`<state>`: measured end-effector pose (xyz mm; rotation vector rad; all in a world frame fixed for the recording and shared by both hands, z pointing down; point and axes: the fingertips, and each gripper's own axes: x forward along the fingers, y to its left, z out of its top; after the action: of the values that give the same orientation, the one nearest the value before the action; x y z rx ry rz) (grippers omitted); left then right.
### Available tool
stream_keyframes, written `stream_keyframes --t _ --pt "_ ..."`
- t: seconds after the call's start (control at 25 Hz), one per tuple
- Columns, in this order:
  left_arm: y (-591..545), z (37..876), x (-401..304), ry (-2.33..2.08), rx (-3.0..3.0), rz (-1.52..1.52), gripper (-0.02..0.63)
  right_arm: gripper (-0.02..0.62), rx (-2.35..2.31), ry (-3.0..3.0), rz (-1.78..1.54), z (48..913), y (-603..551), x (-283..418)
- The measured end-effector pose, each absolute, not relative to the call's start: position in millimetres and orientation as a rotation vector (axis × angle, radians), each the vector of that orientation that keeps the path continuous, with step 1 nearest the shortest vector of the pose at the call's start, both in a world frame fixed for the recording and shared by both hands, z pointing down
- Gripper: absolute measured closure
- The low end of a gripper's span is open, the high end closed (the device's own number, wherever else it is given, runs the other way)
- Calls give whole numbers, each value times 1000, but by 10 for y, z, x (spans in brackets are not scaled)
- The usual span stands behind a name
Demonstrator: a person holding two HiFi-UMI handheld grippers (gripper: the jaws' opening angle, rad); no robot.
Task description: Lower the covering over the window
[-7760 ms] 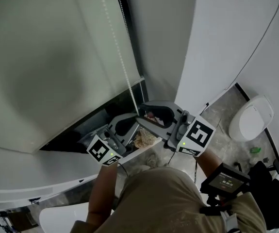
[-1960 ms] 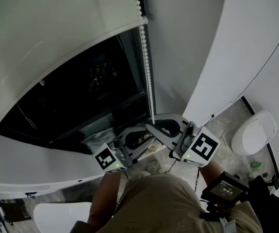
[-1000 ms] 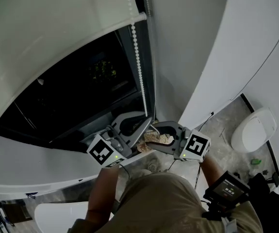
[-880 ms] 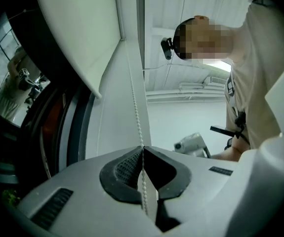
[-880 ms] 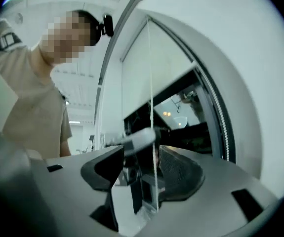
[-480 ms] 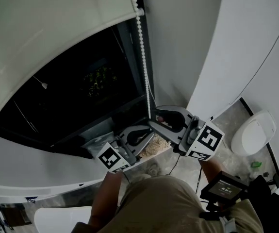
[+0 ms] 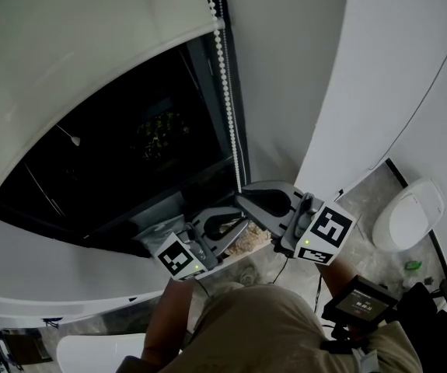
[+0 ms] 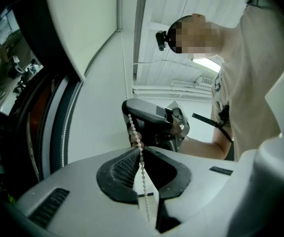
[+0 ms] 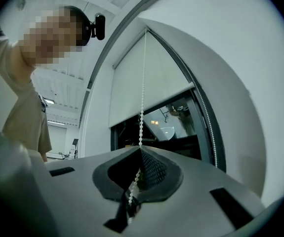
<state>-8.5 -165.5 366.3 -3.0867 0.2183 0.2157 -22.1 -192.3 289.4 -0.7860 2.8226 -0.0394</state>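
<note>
Beside the window frame: you have both grippers on the bead chain, with the right gripper just above the left gripper.
Left jaws: closed, pinching the chain between the pads.
Right jaws: just been closing; now clamped on the same run, beads caught at the tips.
Covering: the roller blind sits high and the dark window is mostly bare. Most of the lowering appears to remain.
Risk, slip: round beads may skid through the pads if you haul sharply.
Risk, wrong run: a second run hangs against the frame. Pulling the wrong one would raise the blind, so check its hem as you draw.
Risk, angle: a pull away from the wall could jerk the chain at its top fitting.
Surroundings: a toilet stands on the floor well to your right. Pale clutter lies below the jaws, not identifiable.
Obstruction: the sill close under your hands shortens each stroke.
</note>
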Motion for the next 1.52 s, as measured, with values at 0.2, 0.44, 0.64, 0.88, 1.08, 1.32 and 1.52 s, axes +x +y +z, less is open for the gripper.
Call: stream_keyframes --t 0.2,0.44,0.64,0.88,1.08,1.32,1.52 --pt "-1886 3141 -485 153 -3070 572 419 589 -788 2869 -71 3043 -1928 -234" --pt "-2003 2535 -160 179 -2997 509 434 589 -750 2936 -171 3408 -1900 -318" --pt "-2050 2567 -174 274 -2970 514 588 588 -737 2932 -81 3350 -1859 -231" --pt "-2011 3187 -106 255 -3027 304 589 499 -784 2750 -5 2771 -1930 44" --pt "-1822 3507 -11 235 -3113 322 589 522 -835 2788 62 2679 -2014 -71" --pt "-1751 3473 -42 182 -3076 239 589 584 -784 2795 -30 2695 -1993 -166" --pt "-1784 3223 -268 87 -3068 389 546 588 -783 2853 -97 2896 -2018 -205"
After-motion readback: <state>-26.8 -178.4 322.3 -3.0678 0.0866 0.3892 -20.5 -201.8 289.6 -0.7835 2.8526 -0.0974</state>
